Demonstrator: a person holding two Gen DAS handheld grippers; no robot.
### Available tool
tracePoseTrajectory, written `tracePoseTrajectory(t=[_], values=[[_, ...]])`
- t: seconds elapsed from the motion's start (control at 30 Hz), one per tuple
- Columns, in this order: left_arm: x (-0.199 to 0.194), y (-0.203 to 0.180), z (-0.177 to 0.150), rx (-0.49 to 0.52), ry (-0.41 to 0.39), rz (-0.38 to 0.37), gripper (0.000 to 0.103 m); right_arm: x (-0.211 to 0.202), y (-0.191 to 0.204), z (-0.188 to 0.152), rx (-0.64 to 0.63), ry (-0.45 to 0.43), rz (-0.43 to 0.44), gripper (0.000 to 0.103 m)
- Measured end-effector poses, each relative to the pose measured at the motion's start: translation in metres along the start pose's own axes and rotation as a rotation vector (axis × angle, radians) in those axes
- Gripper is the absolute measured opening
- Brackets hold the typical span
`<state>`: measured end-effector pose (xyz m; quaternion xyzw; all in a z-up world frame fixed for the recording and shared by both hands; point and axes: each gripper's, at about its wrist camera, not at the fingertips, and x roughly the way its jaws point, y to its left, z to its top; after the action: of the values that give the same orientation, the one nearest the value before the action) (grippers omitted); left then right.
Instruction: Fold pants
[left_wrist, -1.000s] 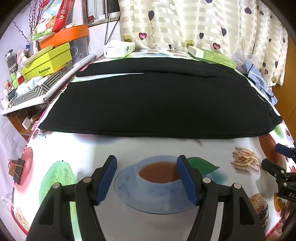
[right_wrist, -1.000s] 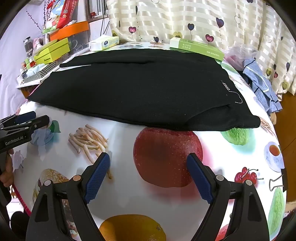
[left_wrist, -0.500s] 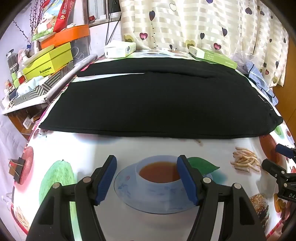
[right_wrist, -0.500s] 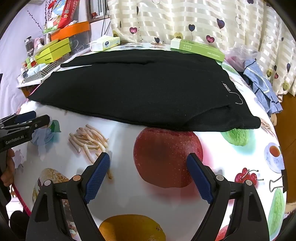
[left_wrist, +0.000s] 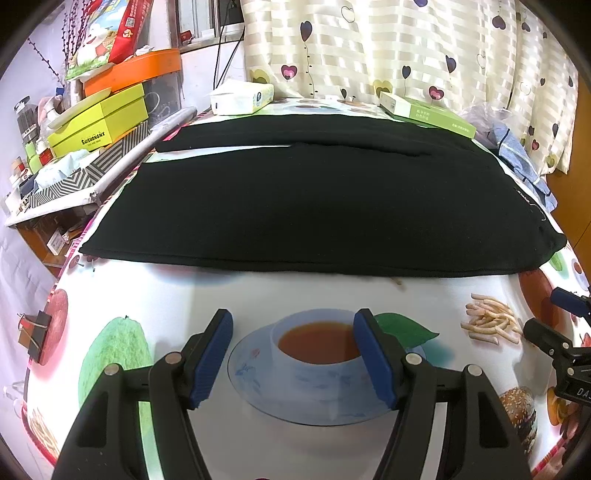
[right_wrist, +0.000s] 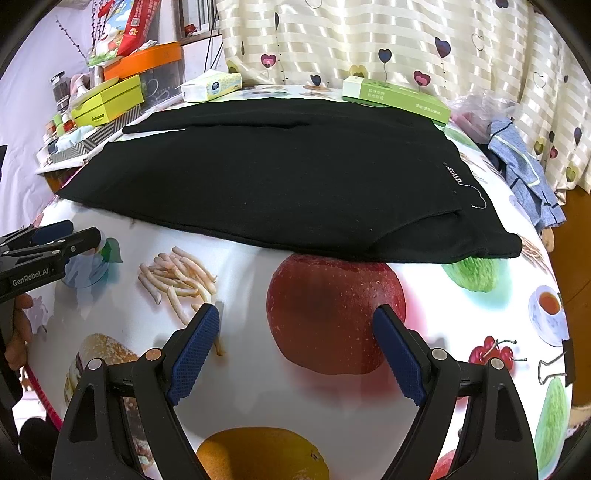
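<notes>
Black pants (left_wrist: 317, 199) lie flat across the table, legs running left, waistband at the right; in the right wrist view the pants (right_wrist: 280, 173) show a small white label near the waist. My left gripper (left_wrist: 293, 326) is open and empty, hovering over the printed teacup, a short way in front of the pants' near edge. My right gripper (right_wrist: 297, 325) is open and empty above the printed apple, just short of the near hem. Each gripper shows at the edge of the other's view: the right gripper (left_wrist: 554, 317) and the left gripper (right_wrist: 70, 232).
The table (left_wrist: 147, 295) wears a food-print cloth. At the back stand a tissue box (left_wrist: 242, 96) and a green box (left_wrist: 424, 114). Stacked boxes (left_wrist: 99, 122) crowd the left side. Blue clothing (right_wrist: 524, 166) lies at the right by the curtain. A binder clip (left_wrist: 35, 332) holds the left edge.
</notes>
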<state>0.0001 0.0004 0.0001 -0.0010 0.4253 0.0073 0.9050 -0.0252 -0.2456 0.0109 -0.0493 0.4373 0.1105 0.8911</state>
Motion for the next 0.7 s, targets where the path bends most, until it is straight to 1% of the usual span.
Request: tracePoseTrajectory(t=[0.7], values=[[0.0011, 0.0012, -0.0007, -0.008, 0.002, 0.008, 0.070, 0.0019, 0.0009, 0.0008, -0.002, 0.000, 0.000, 0.086]])
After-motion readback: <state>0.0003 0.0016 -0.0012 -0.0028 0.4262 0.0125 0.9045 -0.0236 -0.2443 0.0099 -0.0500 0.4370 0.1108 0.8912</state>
